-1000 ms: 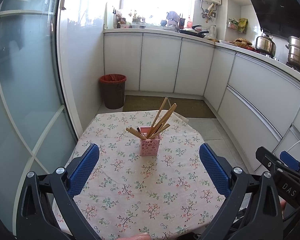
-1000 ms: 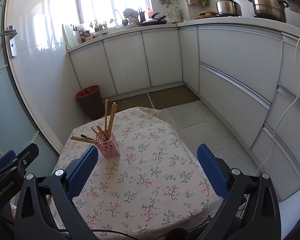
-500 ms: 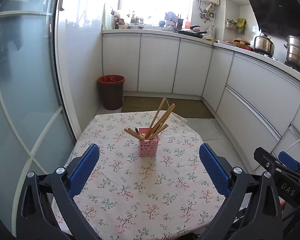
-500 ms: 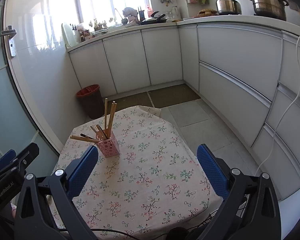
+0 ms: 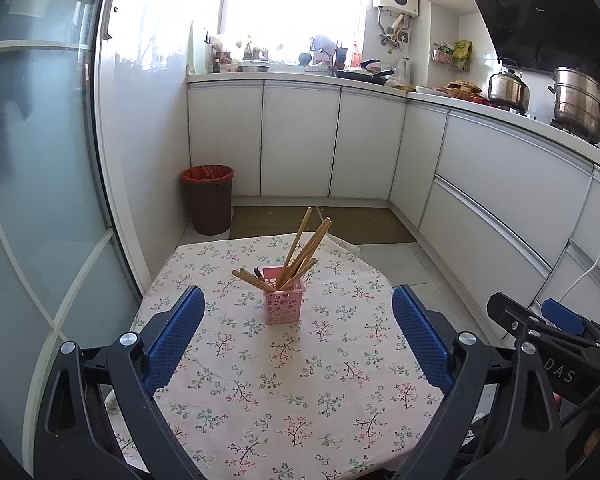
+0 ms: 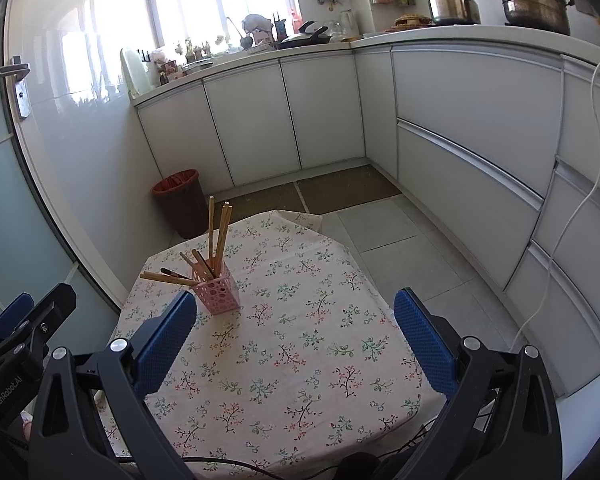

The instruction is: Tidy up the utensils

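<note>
Standing near the centre of the left wrist frame, the pink holder (image 5: 283,300) sits on the floral tabletop (image 5: 284,392) with wooden chopsticks (image 5: 306,246) fanned out of it. The left tool (image 5: 298,338) is spread wide, its jaws just eased inward slightly, nothing between them. The right tool (image 6: 296,338) gapes wide and empty, the holder at its left.

A small table (image 5: 228,360) draped in a pale floral tablecloth (image 5: 300,400). Toward its far side stands one pink perforated holder (image 5: 283,306), with wooden chopsticks (image 5: 304,246) leaning inside.
</note>
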### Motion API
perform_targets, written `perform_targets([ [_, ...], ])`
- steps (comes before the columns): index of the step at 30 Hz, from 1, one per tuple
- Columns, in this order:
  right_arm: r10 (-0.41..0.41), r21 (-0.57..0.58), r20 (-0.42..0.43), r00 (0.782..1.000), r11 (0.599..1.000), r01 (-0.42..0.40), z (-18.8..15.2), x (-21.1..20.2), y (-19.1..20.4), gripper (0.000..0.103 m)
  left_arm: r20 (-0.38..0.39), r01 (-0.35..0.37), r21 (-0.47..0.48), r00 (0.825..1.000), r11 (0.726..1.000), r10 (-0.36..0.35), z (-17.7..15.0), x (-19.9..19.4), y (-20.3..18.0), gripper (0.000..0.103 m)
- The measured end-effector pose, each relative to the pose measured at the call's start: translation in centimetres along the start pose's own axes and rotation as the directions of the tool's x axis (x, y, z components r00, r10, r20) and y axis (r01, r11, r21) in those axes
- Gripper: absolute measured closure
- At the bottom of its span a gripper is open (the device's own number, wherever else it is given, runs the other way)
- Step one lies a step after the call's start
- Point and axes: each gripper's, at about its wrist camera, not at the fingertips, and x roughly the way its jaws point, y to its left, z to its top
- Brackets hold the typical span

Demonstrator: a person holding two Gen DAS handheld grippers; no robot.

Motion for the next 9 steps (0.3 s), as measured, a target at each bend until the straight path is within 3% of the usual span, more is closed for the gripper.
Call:
perform_targets([
  [3,0.001,0.001,-0.001,1.000,1.000,-0.001,0.00,0.02,-0.03,0.007,-0.017,0.006,-0.011,1.000,1.000,-0.006,0.07,0.19,0.17,0.007],
  [9,0.002,0.004,-0.003,1.000,1.000,-0.002,0.00,-0.12,0.01,0.007,-0.037,-0.002,-0.038,0.999,0.999,0.001,0.19,0.32,0.48,0.007],
])
